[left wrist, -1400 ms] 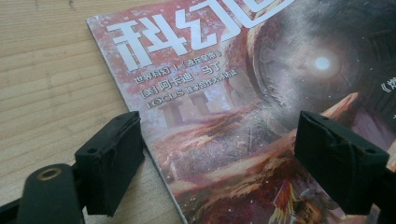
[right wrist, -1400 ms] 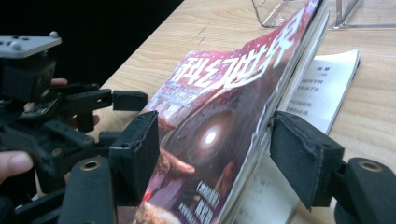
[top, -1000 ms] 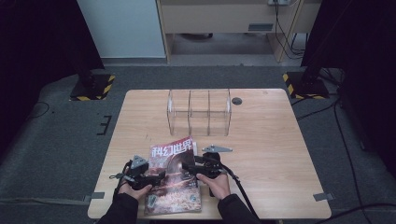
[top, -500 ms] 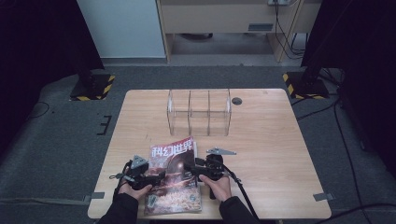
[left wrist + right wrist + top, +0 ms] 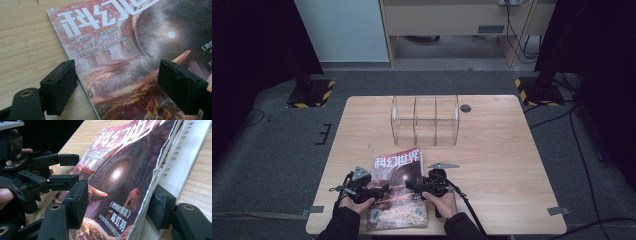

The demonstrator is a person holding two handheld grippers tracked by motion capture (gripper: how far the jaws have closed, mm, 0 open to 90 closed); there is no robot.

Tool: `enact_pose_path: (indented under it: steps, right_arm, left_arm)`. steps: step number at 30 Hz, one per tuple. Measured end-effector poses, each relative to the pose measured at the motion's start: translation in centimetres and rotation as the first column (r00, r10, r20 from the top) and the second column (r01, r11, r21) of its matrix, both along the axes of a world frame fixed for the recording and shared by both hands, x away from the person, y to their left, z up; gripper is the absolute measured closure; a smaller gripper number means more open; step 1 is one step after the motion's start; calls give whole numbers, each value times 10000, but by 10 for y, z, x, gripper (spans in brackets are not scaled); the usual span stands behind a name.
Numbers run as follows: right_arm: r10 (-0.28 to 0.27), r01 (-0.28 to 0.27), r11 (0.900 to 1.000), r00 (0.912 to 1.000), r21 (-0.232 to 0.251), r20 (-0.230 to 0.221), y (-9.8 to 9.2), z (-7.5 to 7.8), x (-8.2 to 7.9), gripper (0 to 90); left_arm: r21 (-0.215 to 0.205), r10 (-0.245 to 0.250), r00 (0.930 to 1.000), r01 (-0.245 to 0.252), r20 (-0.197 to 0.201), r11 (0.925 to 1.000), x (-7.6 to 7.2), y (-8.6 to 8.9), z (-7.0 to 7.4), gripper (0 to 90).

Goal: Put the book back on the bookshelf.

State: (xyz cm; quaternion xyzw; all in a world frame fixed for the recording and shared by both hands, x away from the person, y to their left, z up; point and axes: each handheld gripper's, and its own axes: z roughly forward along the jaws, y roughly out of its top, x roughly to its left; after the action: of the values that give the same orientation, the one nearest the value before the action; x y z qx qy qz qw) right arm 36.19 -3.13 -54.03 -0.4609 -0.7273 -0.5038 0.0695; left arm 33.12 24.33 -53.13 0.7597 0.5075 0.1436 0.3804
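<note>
Magazine (image 5: 398,192): it lies at the near edge of the wooden table (image 5: 492,165), between my two hands.
Left gripper (image 5: 382,189): my fingers are spread wide over the magazine's left edge, not squeezing it.
Right gripper (image 5: 411,186): my fingers have just been closing around the lifted right edge, one on the cover, one under the pages; I cannot tell if they pinch yet.
Clear box (image 5: 425,120): farther back on the table.
</note>
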Motion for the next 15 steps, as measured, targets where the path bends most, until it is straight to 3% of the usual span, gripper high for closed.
enact_pose_path:
  steps: [7,10,15]
  right_arm:
    - [207,-209,9998,9995,40,247,12,0,8,444]
    - [384,-379,9990,9990,-239,216,9,-1,9,524]
    - [322,-322,9992,9995,-255,7,1,-4,9,685]
  left_arm:
    - [-14,-30,10000,30,9,10000,0,0,0,149]
    - [-28,13,10000,-13,-17,10000,0,1,0,165]
    - [-106,127,9999,-129,-114,9999,1,4,2,209]
